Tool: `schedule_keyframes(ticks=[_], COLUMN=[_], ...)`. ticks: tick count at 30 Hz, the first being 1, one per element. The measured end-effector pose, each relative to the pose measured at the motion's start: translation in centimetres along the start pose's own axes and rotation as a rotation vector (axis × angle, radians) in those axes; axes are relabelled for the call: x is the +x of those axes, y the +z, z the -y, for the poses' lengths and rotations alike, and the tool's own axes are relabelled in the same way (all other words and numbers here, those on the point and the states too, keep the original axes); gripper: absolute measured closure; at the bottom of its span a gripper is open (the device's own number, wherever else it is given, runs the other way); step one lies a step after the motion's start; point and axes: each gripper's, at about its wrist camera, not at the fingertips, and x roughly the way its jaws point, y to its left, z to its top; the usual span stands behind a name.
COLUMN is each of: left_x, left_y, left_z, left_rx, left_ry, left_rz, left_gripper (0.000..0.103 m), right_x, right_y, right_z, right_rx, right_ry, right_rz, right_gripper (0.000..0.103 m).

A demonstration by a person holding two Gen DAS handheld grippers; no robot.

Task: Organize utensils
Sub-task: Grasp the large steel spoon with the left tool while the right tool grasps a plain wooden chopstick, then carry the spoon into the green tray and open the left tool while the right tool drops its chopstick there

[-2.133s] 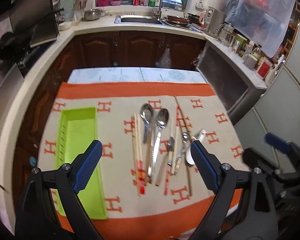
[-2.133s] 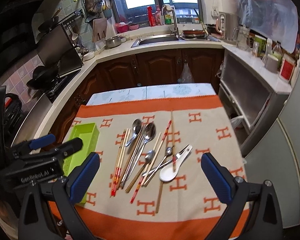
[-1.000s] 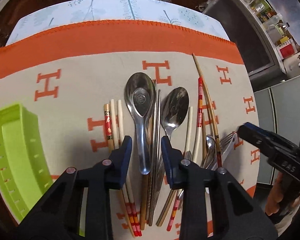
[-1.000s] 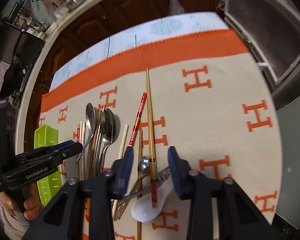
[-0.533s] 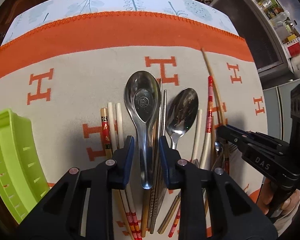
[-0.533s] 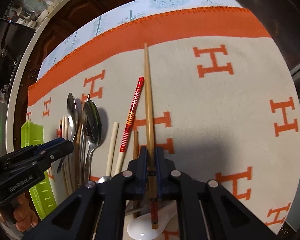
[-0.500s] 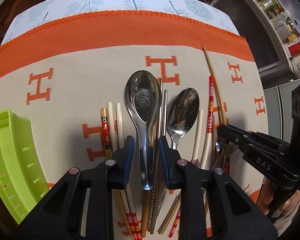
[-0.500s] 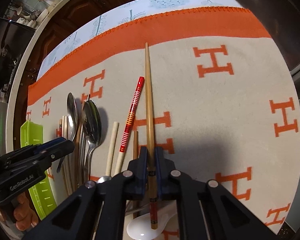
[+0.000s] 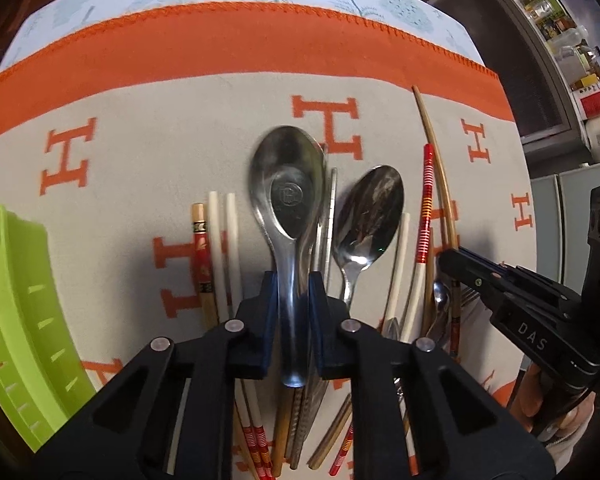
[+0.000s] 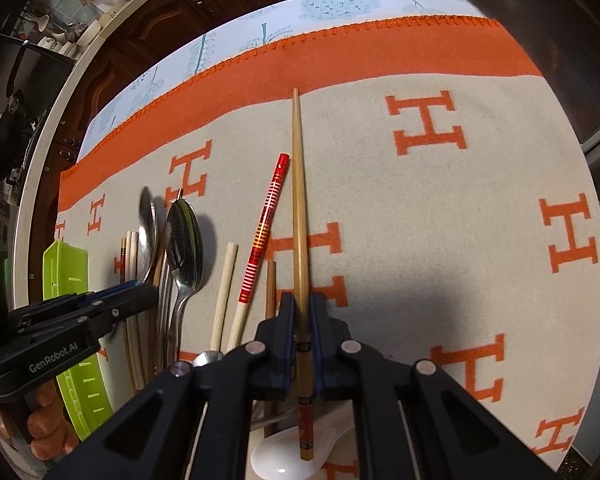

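1. The utensils lie in a tight row on the blanket (image 10: pixel 440 208); bare cloth stretches right of the bamboo chopstick (image 10: pixel 299 208) and up to the orange border. The green tray (image 9: pixel 16 312) sits at the left edge.
2. Half a second ago the left gripper (image 9: pixel 293 280) stood slightly apart around the steel spoon (image 9: pixel 288 200); now its jaws press the handle.
3. The right gripper (image 10: pixel 299 312) remains clamped on the bamboo chopstick, whose lower end lies over the white ceramic spoon (image 10: pixel 284 456). Both tools point forward, low over the cloth, side by side.
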Motion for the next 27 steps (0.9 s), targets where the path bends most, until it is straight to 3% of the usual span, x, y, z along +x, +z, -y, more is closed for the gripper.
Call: schedule_keyframes(ticks=[9, 17, 27], left_x=[-2.5, -5.9, -12.1], left_y=[-1.0, -2.7, -7.8], left_z=[0.0, -0.2, -3.5], left_rx=[-0.018, 0.04, 0.027], left_ry=[0.052, 0.088, 0.094], left_rz=[0.095, 0.21, 0.337], left_gripper=[0.091, 0.091, 0.091], right_x=[-0.1, -0.6, -6.3], right_y=[-0.3, -1.4, -3.0], right_z=[0.0, -0.4, -0.8], right_rx=[-0.001, -0.009, 0.027], right_ry=[0.002, -0.018, 0.114], right_rz=[0.015, 0.052, 0.141], right_gripper=[0.096, 0.096, 0.096])
